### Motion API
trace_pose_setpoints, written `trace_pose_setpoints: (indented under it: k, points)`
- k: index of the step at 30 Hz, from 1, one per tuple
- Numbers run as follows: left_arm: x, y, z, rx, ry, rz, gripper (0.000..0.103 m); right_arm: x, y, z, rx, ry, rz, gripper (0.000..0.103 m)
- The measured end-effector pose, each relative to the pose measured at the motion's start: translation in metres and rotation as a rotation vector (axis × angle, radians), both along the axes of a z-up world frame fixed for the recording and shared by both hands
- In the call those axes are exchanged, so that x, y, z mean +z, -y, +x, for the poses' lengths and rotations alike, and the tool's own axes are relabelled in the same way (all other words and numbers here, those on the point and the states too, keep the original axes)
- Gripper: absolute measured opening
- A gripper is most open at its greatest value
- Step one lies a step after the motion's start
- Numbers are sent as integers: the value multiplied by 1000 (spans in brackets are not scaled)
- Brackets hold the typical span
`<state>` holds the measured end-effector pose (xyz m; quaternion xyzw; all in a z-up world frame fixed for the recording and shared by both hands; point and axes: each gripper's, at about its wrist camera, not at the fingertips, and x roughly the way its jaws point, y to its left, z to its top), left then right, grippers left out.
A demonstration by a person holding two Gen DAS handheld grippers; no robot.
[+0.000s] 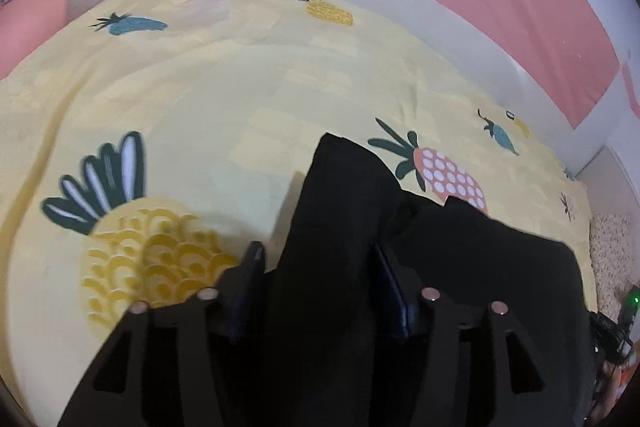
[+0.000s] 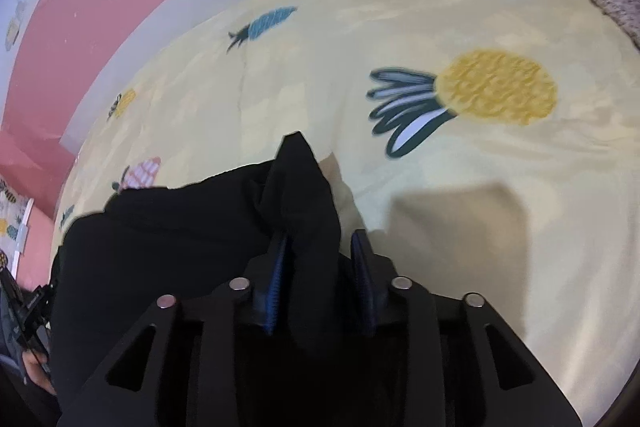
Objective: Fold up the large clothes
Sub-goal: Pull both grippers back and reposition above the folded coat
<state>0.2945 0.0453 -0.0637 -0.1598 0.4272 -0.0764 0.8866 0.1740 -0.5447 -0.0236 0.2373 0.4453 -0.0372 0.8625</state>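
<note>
**A:** While both tongs stand parted, is anything actually gripped? The left tongs (image 1: 320, 279) gape fairly wide around a peak of the soft black fabric garment (image 1: 348, 195), pads clear of it; the right tongs (image 2: 320, 275) are narrower, with a fold between them that the right-hand pad does not touch.

**B:** I'd say nothing is pinched. The garment lies bunched on the yellow pineapple-print bed sheet (image 1: 200, 99), from six towards three o'clock in the left view, six towards nine in the right.

**A:** Handling?

**B:** Probably light, limp, non-slippery, not fragile; it will sag. Take an edge or corner, one per tongs.

**A:** Any writing?

**B:** No brand or label readable.
</note>
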Motion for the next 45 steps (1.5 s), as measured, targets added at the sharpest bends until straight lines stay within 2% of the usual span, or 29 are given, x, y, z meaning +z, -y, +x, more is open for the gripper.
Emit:
trace_pose_setpoints:
  k: [4,7,9,13,15,18,20,21,24,29,32,35,37,38,40,41,42,45]
  points:
    - [36,-12,-28,-5,84,4,58,46,-2,-37,7,120,-48,35]
    - [64,-19,-55,-10,164,-18,61,76,-21,-68,48,202,-84,35]
    - [79,-14,-82,-52,221,-40,62,90,-41,-91,94,244,-102,35]
    - [80,14,-138,-172,299,-36,65,87,-84,-127,170,269,-131,35]
    - [62,27,-152,-202,277,-12,64,71,-97,-133,191,243,-155,35]
    - [22,35,-146,-193,190,54,64,37,-99,-128,187,209,-215,35]
    - [4,30,-142,-172,202,43,64,26,-91,-128,158,223,-263,35]
    - [2,28,-142,-169,219,35,64,22,-86,-127,144,218,-247,34]
    - [2,32,-141,-168,225,61,64,17,-74,-124,114,203,-191,34]
    - [20,32,-148,-150,185,61,64,37,-82,-127,89,162,-259,34]
    - [42,40,-151,-173,237,47,64,62,-86,-126,103,233,-210,35]
    - [54,59,-138,-201,293,115,64,67,-90,-102,110,241,-250,35]
    - [47,62,-122,-192,280,158,64,48,-77,-79,77,158,-246,35]
    - [37,59,-108,-162,234,181,64,36,-66,-70,51,107,-217,34]
    - [20,47,-92,-132,161,148,64,26,-54,-65,37,94,-173,33]
    - [13,40,-89,-129,158,102,64,23,-51,-64,31,92,-180,33]
    - [10,39,-89,-127,168,88,64,22,-52,-65,31,92,-197,33]
    - [3,49,-94,-126,205,147,64,13,-52,-62,24,80,-227,33]
